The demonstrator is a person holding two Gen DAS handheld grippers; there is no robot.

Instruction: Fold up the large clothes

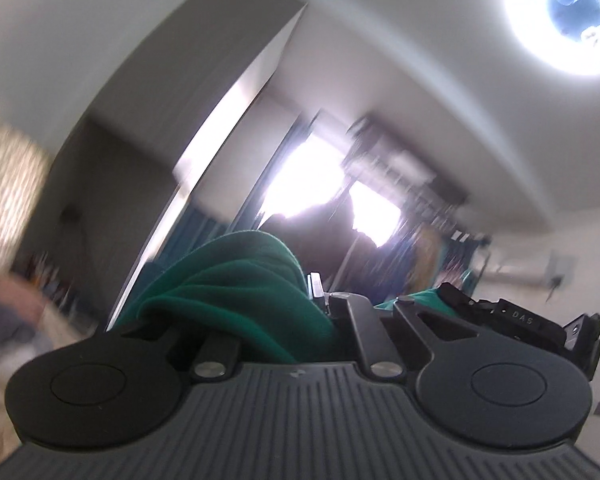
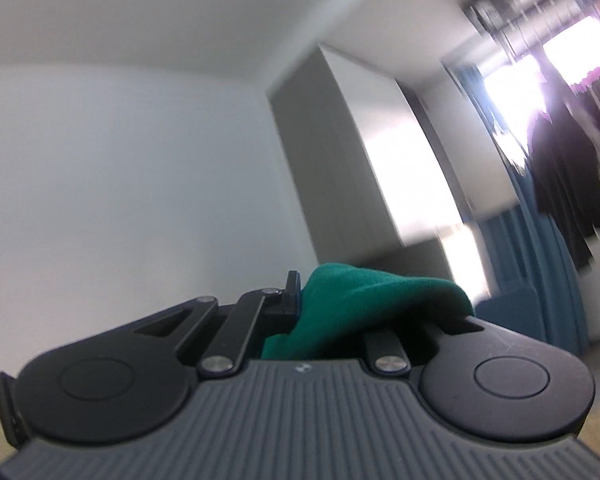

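While both cameras tilt toward ceiling, left gripper [image 1: 318,292] clenched on green garment [image 1: 236,280]; right gripper [image 2: 300,292] likewise pinches bunched green cloth [image 2: 364,300], probably same garment. Blurred window [image 1: 312,176] behind.

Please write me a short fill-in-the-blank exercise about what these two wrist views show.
1. The cloth in the left hand-held gripper is ____ in colour.
2. The right hand-held gripper is shut on the same ____.
3. The curtain by the window is ____.

Missing words: green; cloth; blue
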